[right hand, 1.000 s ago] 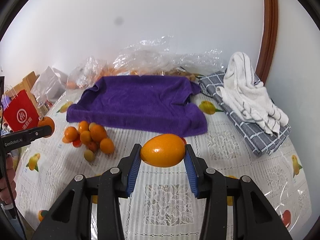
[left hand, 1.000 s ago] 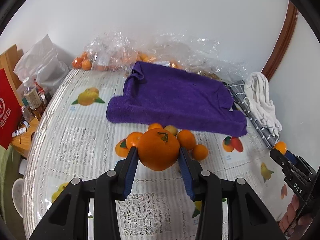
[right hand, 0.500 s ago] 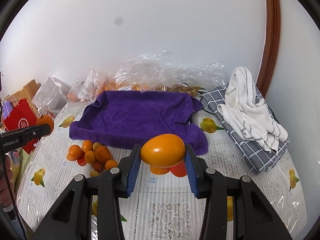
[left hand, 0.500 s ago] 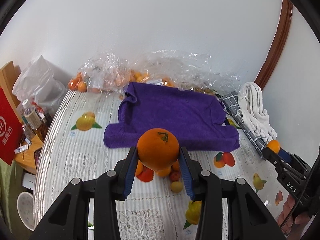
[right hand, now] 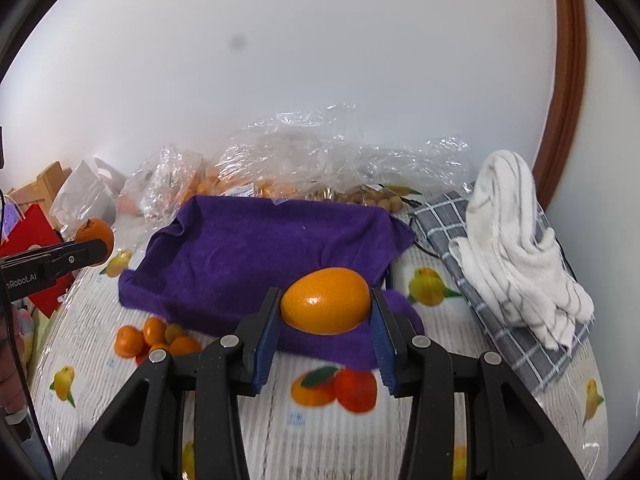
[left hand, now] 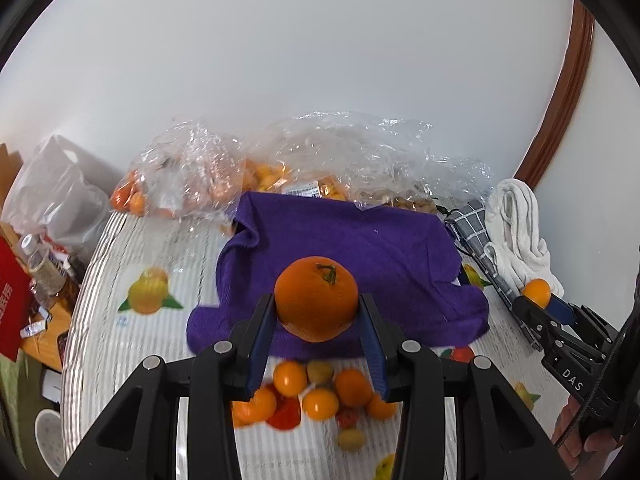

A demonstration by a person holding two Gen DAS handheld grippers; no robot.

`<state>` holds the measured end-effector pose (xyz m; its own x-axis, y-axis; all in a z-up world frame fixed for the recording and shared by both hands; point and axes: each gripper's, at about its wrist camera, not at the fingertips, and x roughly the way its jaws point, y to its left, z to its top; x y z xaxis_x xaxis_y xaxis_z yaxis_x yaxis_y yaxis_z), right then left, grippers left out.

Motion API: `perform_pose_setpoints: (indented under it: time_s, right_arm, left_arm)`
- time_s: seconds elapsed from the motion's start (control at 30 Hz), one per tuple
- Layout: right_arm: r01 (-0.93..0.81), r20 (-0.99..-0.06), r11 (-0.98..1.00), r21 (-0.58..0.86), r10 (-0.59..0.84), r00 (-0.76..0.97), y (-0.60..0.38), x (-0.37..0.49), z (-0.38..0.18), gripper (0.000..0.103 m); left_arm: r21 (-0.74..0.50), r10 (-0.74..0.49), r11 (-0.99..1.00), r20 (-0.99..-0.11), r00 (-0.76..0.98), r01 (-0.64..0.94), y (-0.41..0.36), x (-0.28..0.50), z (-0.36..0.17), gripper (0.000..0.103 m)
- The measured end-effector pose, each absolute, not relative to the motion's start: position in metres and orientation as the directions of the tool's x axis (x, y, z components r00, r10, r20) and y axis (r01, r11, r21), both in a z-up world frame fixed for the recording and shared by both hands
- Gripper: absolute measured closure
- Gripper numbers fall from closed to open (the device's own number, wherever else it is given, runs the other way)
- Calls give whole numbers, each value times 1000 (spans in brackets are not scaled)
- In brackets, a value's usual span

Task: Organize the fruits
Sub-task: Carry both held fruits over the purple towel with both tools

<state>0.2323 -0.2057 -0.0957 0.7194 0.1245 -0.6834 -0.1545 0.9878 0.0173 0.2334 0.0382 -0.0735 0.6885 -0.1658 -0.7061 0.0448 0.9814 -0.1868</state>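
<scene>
My left gripper (left hand: pixel 317 316) is shut on a round orange with a green stem (left hand: pixel 316 298), held above the front edge of the purple towel (left hand: pixel 360 248). My right gripper (right hand: pixel 325 316) is shut on an oval yellow-orange fruit (right hand: pixel 325 300), held above the towel's front right corner (right hand: pixel 276 248). A pile of several small oranges and kumquats (left hand: pixel 320 396) lies on the tablecloth just in front of the towel; it also shows in the right wrist view (right hand: pixel 156 338). The right gripper shows at the right of the left wrist view (left hand: pixel 538 300), and the left gripper at the left of the right wrist view (right hand: pixel 94 240).
Clear plastic bags of fruit (left hand: pixel 280 168) lie behind the towel by the wall. A grey checked cloth with a white towel (right hand: pixel 516 256) lies on the right. Bottles and a red bag (left hand: pixel 24 276) stand off the table's left edge. The fruit-print tablecloth (right hand: pixel 440 380) covers the table.
Both grippers have risen and moved forward with their fruits, from over the tablecloth to over the towel's front edge. The fruit pile now sits below the left gripper.
</scene>
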Motion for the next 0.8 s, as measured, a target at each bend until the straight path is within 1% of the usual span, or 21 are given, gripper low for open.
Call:
perform_pose_setpoints:
  time_s: [0.13, 0.37, 0.8]
  right_arm:
    - [-157, -686, 988, 0, 114, 718, -200, 258, -101, 61]
    - [-164, -702, 986, 12, 125, 701, -193, 303, -123, 61]
    - [-127, -760, 992, 25, 102, 642, -200, 346, -178, 61]
  left_arm:
    - [-186, -165, 982, -706, 689, 44, 37, 256, -76, 64]
    - [-180, -156, 983, -722, 673, 36, 38, 295, -90, 64]
    - [-169, -159, 985, -792, 589, 39, 35, 335, -149, 64]
